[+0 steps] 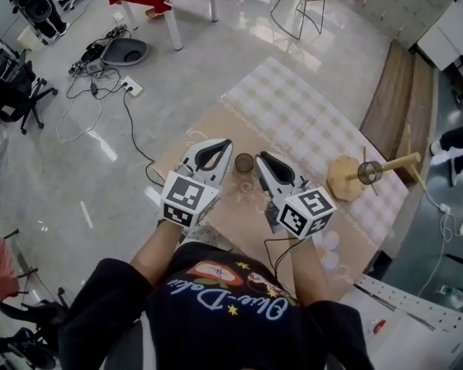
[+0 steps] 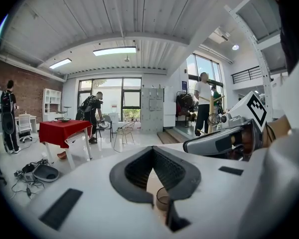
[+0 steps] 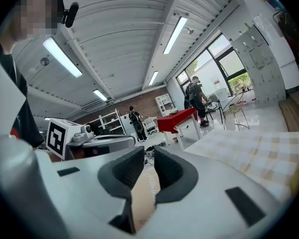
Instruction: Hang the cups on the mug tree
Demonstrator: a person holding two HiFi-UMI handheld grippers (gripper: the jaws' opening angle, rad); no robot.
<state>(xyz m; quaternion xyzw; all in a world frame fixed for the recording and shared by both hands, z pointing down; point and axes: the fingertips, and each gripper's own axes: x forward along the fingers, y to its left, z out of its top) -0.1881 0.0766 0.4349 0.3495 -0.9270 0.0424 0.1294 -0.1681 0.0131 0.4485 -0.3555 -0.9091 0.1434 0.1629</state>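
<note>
Right hand-held gripper spread, empty; left hand-held gripper pressed together. Cup just left of the right tips (tight gap): a sideways sweep could topple it.

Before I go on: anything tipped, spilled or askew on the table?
Nothing stands out. The mug tree stands upright with one glass cup hung on it; a second glass cup sits upright on the table.

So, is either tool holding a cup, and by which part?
Nothing is held: the left tool is shut and empty, the right tool open and empty; the loose cup stands on the table.
</note>
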